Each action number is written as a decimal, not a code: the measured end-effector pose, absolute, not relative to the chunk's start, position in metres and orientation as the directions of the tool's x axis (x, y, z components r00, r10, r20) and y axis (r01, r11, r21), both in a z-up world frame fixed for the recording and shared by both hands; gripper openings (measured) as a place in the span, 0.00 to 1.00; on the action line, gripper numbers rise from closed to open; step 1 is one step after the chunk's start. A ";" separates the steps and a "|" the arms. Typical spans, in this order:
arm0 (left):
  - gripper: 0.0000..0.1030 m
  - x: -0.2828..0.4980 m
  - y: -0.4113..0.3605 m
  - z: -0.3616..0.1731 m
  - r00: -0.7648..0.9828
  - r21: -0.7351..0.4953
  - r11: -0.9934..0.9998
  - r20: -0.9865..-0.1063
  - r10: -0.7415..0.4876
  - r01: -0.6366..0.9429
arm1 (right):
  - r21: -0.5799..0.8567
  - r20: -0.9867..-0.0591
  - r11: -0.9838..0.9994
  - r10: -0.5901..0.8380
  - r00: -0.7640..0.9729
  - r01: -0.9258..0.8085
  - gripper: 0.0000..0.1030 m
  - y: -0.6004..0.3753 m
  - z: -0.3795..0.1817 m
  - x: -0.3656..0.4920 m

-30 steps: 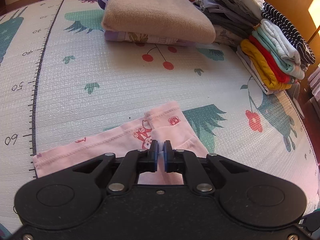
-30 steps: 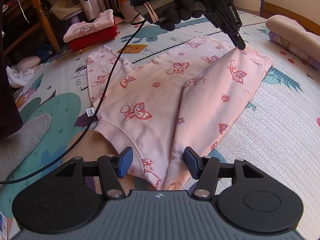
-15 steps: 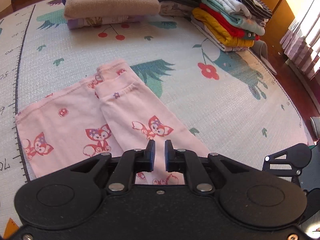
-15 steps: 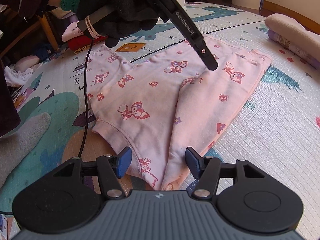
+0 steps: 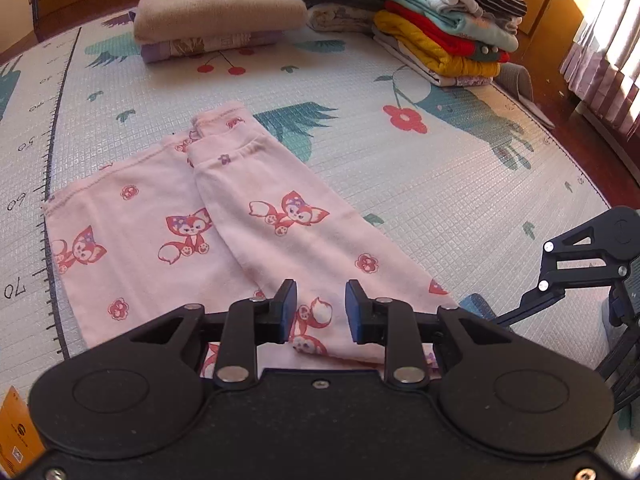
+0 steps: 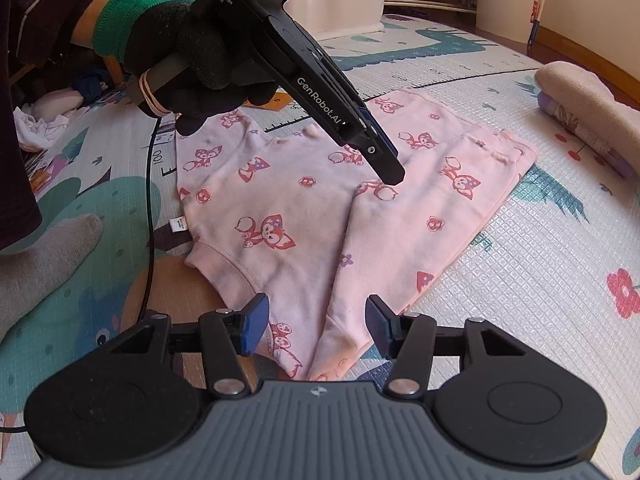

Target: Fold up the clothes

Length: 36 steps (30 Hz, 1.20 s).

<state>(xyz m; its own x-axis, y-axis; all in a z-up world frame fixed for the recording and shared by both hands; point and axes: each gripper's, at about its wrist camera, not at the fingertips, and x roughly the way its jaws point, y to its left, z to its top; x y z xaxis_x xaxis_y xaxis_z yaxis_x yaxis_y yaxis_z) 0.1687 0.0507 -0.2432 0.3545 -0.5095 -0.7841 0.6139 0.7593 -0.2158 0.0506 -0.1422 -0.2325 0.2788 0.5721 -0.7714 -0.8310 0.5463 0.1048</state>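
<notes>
While both sets of jaws stand apart and empty, I judge the pink shirt (image 6: 320,208), mid-frame on the mat (image 6: 540,240), as light, limp knit; I'd pinch doubled edges at hem or shoulder, since single layers slide.

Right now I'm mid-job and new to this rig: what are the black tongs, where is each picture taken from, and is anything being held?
There is no robot arm. A person holds a two-finger gripper in each hand, and a fisheye camera on each looks along its fingers.

In the left wrist view, the left gripper hangs open over the pink fox-print top, holding nothing.

In the right wrist view, the right gripper is open near the top's hem, also empty. The black tool above is the left gripper again, in a gloved hand.

The top lies flat on a patterned play mat, one sleeve folded across it. Behind sit a beige folded stack and a colourful pile of folded clothes.
</notes>
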 end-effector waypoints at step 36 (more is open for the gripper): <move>0.59 -0.010 0.325 -0.254 0.634 -0.473 0.753 -0.767 -0.096 -0.457 | 0.237 -0.827 0.414 0.560 0.041 -0.879 0.39 -0.043 -0.177 0.082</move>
<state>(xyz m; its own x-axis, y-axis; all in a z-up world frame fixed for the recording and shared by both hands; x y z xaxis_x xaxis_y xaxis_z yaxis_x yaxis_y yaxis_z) -0.0096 0.3247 -0.2542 0.6345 -0.0964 -0.7669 -0.4574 0.7530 -0.4731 0.0815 -0.0428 -0.1774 0.0411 0.5602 -0.8273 -0.8786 0.4145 0.2370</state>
